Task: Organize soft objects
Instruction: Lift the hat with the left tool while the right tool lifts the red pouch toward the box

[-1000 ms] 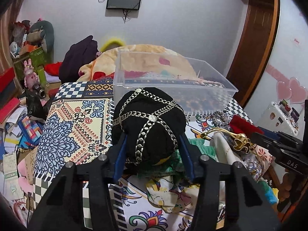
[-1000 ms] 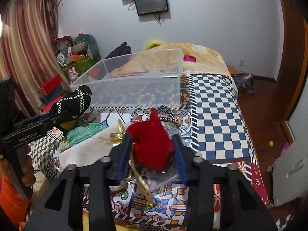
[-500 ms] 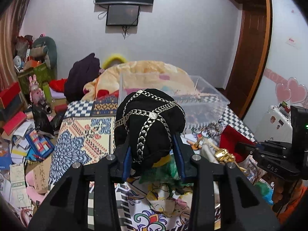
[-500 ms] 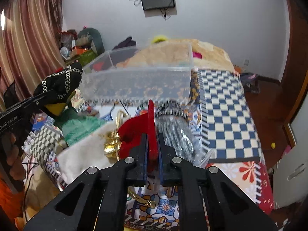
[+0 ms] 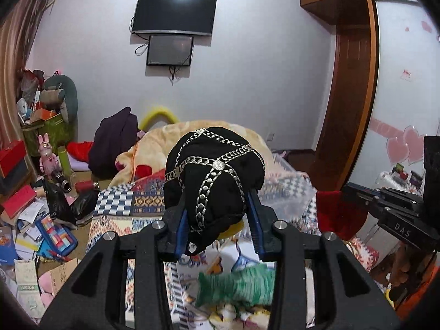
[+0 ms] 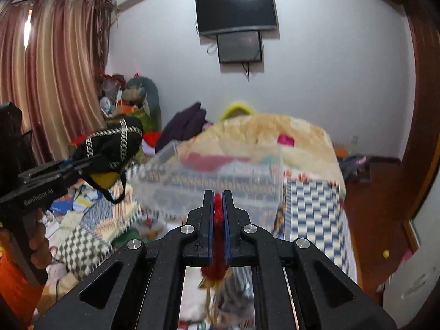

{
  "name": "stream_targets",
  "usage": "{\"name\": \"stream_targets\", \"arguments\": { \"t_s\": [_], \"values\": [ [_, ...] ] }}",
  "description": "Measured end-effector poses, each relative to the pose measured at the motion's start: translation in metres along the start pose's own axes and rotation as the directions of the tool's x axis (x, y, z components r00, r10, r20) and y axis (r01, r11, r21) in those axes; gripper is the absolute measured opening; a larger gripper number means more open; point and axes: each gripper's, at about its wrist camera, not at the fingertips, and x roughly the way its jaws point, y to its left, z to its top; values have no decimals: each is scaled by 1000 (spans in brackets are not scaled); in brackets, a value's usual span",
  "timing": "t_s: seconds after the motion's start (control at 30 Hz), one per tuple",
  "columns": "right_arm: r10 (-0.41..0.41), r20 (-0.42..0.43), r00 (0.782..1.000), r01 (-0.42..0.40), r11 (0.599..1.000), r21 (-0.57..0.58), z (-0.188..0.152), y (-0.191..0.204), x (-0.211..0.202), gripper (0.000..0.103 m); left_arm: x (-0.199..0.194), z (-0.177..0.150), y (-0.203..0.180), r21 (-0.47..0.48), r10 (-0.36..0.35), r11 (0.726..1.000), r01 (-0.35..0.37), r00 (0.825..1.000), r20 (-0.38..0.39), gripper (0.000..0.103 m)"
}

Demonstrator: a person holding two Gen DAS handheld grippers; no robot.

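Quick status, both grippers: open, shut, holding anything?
Left gripper: shut on the black chain-trimmed hat, lifted off the bed.
Right gripper: shut on the red cloth pouch, pinched thin between its fingers.

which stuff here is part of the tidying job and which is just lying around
In the job: black cap in left tongs; red cloth in right tongs; clear bin; green cloth.

Lying about: TV, curtain, pink rabbit toy.

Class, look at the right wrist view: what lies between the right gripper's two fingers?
A thin fold of red cloth, pinched between the nearly closed jaws of the right gripper; the right wrist view shows it hanging below them.
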Motion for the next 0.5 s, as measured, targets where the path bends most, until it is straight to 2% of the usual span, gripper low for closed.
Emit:
{"name": "stream_targets", "arguments": {
  "t_s": [0.27,0.5],
  "values": [
    [12,80,997,-11,1000,-12,38,-2,18,5,19,24,11,-24,-6,1000,6,1000,11,38],
    [1,113,994,1,1000,-19,64,0,35,5,46,38,13,-20,-14,1000,14,1000,-18,38]
  ]
}}
